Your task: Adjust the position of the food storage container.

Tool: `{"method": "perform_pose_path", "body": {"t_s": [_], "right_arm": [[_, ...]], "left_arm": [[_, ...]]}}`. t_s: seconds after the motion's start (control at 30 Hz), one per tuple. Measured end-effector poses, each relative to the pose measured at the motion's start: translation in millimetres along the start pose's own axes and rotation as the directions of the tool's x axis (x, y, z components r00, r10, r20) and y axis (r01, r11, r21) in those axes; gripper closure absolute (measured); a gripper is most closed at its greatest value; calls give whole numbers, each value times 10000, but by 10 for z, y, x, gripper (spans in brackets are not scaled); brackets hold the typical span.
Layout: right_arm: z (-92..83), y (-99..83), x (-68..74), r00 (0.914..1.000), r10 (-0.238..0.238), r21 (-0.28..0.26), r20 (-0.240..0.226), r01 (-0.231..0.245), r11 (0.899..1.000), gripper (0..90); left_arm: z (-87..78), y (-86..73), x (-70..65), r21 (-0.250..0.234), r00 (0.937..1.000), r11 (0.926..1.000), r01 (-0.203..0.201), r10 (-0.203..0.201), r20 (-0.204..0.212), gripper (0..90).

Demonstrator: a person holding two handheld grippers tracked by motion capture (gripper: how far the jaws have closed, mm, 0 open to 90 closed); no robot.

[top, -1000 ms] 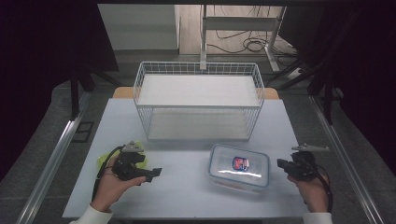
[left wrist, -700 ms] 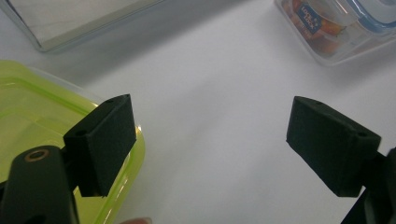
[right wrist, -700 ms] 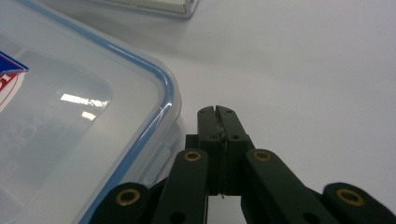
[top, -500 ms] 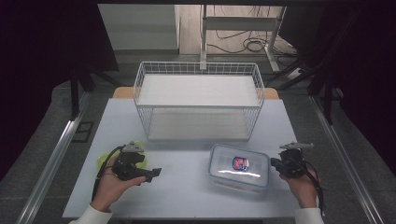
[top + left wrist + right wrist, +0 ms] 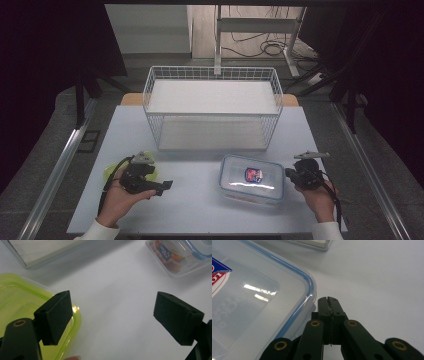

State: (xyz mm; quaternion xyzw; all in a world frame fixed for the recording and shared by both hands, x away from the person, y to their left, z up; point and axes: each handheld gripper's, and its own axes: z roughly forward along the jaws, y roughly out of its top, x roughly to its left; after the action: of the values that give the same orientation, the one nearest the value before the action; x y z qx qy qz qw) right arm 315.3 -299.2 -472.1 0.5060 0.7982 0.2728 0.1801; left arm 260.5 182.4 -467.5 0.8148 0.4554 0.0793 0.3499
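On the pale white tabletop (image 5: 200, 210), the right gripper (image 5: 328, 305) sits pinched together and empty beside the clear blue-rimmed plastic container (image 5: 252, 178). The left gripper (image 5: 112, 317) gapes wide, holding nothing, over a lime-green plastic lid (image 5: 15, 302). Farther off stands a white wire basket (image 5: 212, 107), then grey floor (image 5: 150, 62) with cables.

open hand-held gripper (image 5: 120, 317) (over green container (image 5: 17, 302))

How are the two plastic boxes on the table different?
The clear box has a blue-edged lid and a red and blue sticker; the green box is yellow-green with no sticker showing. The clear box sits by the shut right tongs; the green box lies under the open left tongs. Both rest on the white table.
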Motion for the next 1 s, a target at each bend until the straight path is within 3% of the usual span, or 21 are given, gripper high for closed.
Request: {"method": "perform_pose_path", "body": {"t_s": [0.57, 0.8, 1.0], "right_arm": [[150, 159, 227, 9983, -533, -101, -233, 530, 9985, 891], [231, 222, 423, 9936, -866, -220, -720, 852, 9961, 891], [297, 288, 556, 9913, -1083, -301, -754, 1063, 9939, 891]], "left_arm": [[-31, 3, 26, -98, 10000, 9999, 54, -54, -21, 150], [-23, 5, 17, -57, 10000, 10000, 23, -23, -14, 150], [-32, 9, 14, -98, 10000, 9999, 42, -42, -1, 150]]}}
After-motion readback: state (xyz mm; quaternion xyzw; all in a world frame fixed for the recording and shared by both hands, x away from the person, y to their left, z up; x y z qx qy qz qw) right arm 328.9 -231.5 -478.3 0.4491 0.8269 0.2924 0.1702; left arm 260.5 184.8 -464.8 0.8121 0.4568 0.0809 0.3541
